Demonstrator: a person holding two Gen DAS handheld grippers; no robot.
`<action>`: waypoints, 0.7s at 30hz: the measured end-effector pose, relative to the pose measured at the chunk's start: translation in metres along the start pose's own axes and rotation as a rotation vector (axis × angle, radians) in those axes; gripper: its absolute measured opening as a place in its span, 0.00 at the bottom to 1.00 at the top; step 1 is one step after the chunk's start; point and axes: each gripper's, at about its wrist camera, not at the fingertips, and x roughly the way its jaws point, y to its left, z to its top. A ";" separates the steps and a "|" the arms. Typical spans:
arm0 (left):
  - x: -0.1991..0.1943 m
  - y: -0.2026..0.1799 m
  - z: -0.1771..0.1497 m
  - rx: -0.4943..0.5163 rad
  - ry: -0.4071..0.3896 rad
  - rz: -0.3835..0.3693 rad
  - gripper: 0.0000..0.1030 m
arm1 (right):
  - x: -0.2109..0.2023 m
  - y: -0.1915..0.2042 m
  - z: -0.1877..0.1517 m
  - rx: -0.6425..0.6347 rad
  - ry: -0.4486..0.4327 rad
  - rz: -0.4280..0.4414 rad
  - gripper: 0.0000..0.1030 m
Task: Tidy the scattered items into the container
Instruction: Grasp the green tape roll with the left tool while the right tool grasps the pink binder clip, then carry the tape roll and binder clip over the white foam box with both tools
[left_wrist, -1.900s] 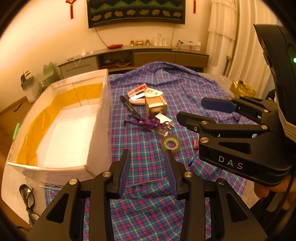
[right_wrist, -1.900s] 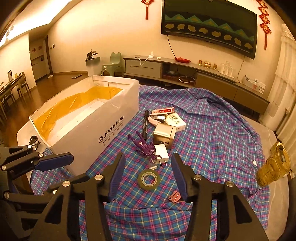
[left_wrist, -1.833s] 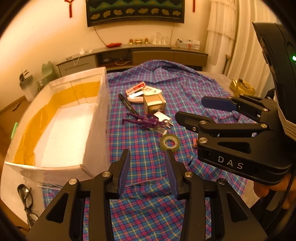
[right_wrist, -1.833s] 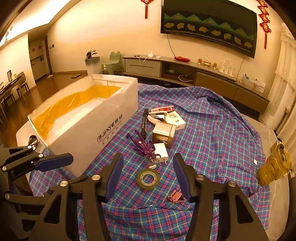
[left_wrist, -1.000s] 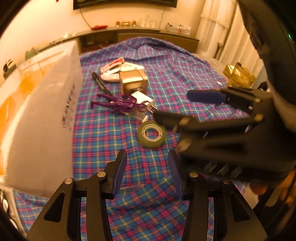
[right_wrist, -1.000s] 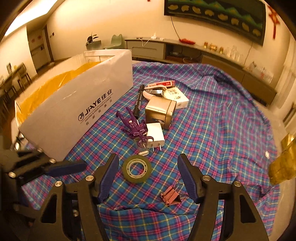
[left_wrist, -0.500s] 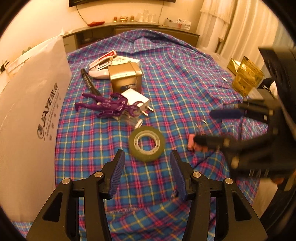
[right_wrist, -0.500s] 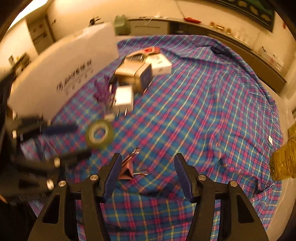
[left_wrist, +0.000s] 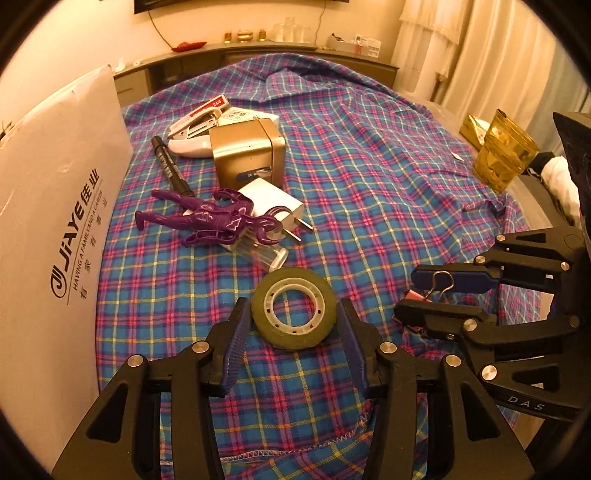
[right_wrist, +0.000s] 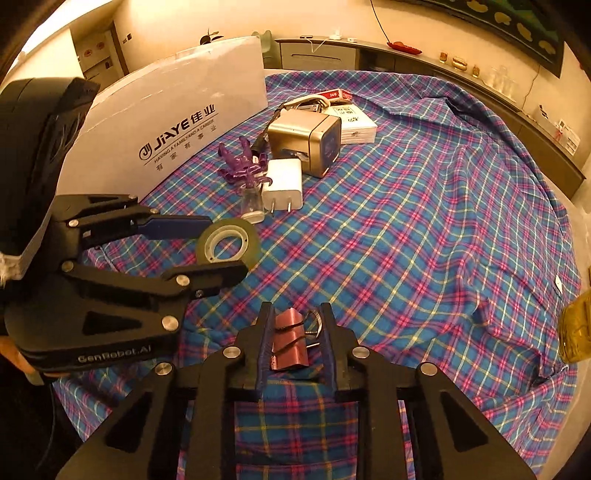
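Open plaid cloth (right_wrist: 424, 229) to the right of both grippers: wide clear lane, only folds. Left side blocked by white box wall (left_wrist: 55, 206), tall, close. Ahead of left gripper (left_wrist: 291, 332): clutter cluster w/ purple figure (left_wrist: 214, 218), white charger (left_wrist: 273, 203), small clear bottle (left_wrist: 266, 254), gold tin (left_wrist: 243, 155), black marker (left_wrist: 170, 166), stapler (left_wrist: 192, 129); packed tight, touching or overlapping, no lane through. Narrow strip of cloth btwn cluster and box. Right gripper (right_wrist: 295, 332) just beside left one, little room btwn. Amber glass (left_wrist: 506, 155) at far right edge, well apart.
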 end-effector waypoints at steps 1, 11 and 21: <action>-0.001 0.000 0.000 0.000 -0.004 0.004 0.48 | 0.000 -0.002 -0.001 0.007 -0.002 -0.002 0.32; -0.002 0.000 -0.004 0.010 -0.018 0.007 0.48 | -0.003 0.001 -0.012 0.009 -0.018 -0.008 0.40; -0.019 0.011 -0.002 -0.010 -0.062 -0.002 0.47 | -0.013 0.009 -0.009 0.004 -0.048 -0.006 0.21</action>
